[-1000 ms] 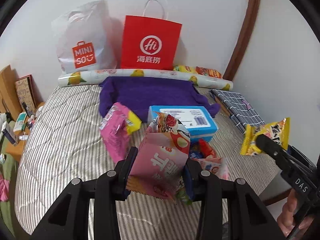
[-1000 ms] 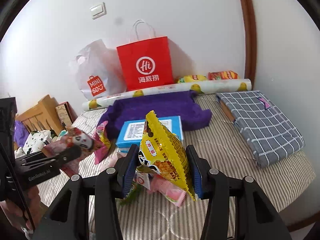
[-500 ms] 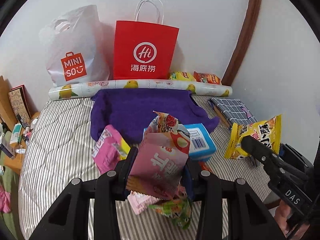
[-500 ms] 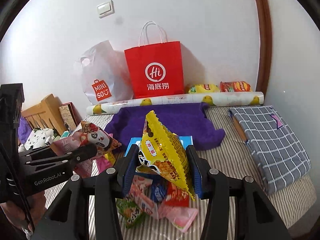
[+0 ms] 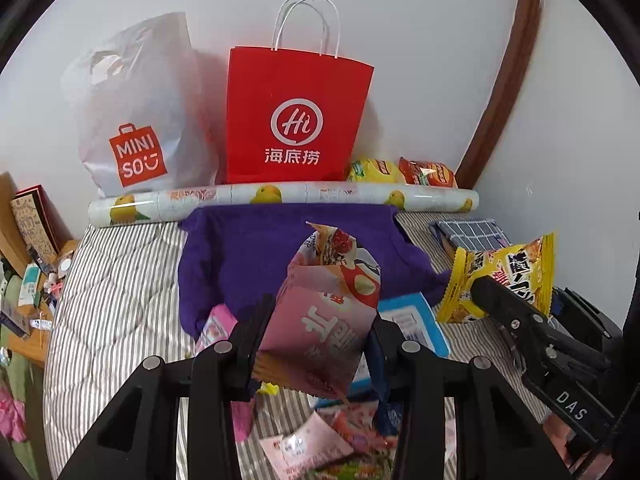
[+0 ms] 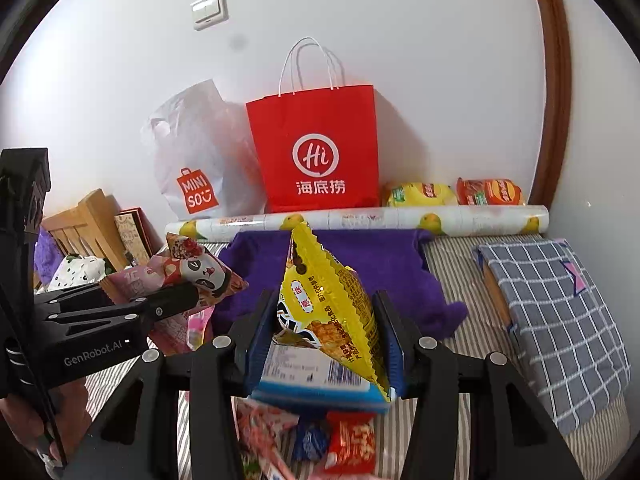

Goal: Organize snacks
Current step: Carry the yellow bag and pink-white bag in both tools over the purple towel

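Above the bed (image 5: 104, 300), my left gripper (image 5: 318, 344) squeezes a light, crinkly pink snack bag (image 5: 324, 320) and my right gripper (image 6: 326, 340) squeezes a puffy yellow snack bag (image 6: 324, 304), both held low.

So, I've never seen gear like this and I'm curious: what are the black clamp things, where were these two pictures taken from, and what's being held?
No robot here: a person holds a hand-held gripper in each hand, each with a fisheye camera looking along its jaws. One picture is from the left gripper, the other from the right gripper; each also shows the other gripper at its edge. The left is shut on a pink snack packet, the right on a yellow snack bag. Below is a striped bed with a purple cloth, a blue box and loose snacks. Against the wall stand a red paper bag and a white plastic bag.
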